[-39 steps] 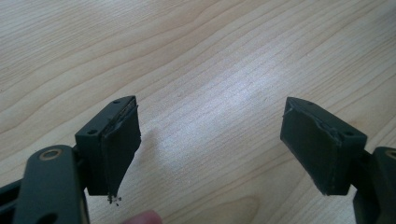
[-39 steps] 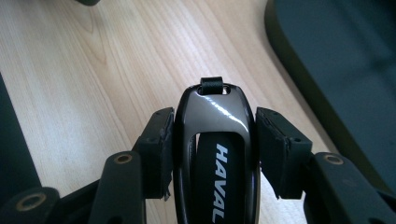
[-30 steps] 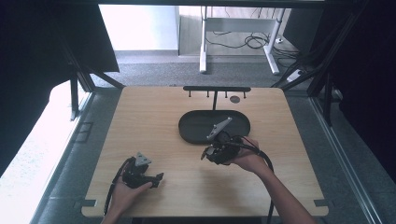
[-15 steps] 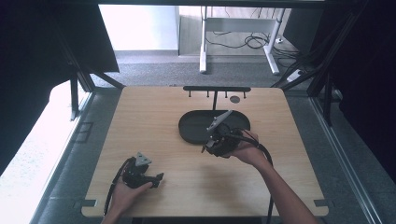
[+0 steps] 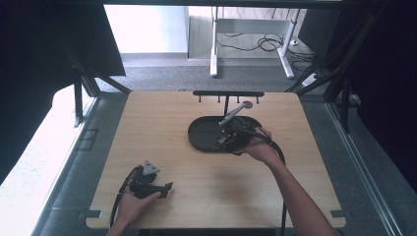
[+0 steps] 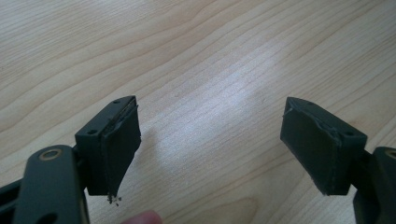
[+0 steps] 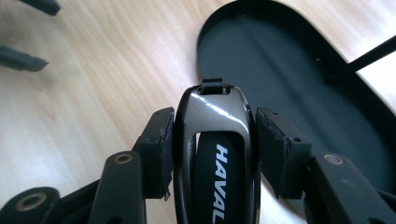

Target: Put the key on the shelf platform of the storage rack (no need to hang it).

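Item: HAVAL car key fob (image 7: 215,140), clamped in my right gripper (image 7: 212,140) above black oval tray (image 7: 299,70); my left gripper (image 6: 210,144) gapes, unladen.

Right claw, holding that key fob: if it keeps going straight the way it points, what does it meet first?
Most likely the black tray. In the right gripper view the right claw is clamped on the key fob, whose tip points toward the tray's near rim. How high it is above the rim is unclear, so it may pass over into the tray.

Bare table (image 5: 196,191) between tray (image 5: 196,135) and hands
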Demonstrator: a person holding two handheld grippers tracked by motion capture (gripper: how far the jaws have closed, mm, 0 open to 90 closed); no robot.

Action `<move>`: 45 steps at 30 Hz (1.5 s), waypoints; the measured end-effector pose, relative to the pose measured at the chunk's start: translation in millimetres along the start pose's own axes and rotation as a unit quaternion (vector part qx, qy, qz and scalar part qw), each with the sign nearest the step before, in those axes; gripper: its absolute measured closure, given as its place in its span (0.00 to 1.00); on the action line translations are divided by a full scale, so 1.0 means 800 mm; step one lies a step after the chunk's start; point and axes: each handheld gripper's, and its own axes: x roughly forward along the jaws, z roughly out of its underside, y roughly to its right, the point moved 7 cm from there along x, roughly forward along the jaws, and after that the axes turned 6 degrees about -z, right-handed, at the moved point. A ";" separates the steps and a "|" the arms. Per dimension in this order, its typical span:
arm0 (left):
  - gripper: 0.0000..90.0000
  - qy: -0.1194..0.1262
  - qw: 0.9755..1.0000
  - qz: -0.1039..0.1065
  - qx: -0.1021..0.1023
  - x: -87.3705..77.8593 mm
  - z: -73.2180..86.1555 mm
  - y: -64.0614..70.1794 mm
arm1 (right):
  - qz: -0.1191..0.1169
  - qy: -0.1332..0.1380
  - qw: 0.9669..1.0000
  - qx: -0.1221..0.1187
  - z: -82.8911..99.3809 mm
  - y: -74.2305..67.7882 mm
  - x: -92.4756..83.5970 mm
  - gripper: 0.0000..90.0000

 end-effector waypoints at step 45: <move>0.23 -0.003 1.000 0.001 0.003 0.002 0.000 0.001 | 0.024 -0.026 0.998 0.059 0.009 0.095 0.089 0.55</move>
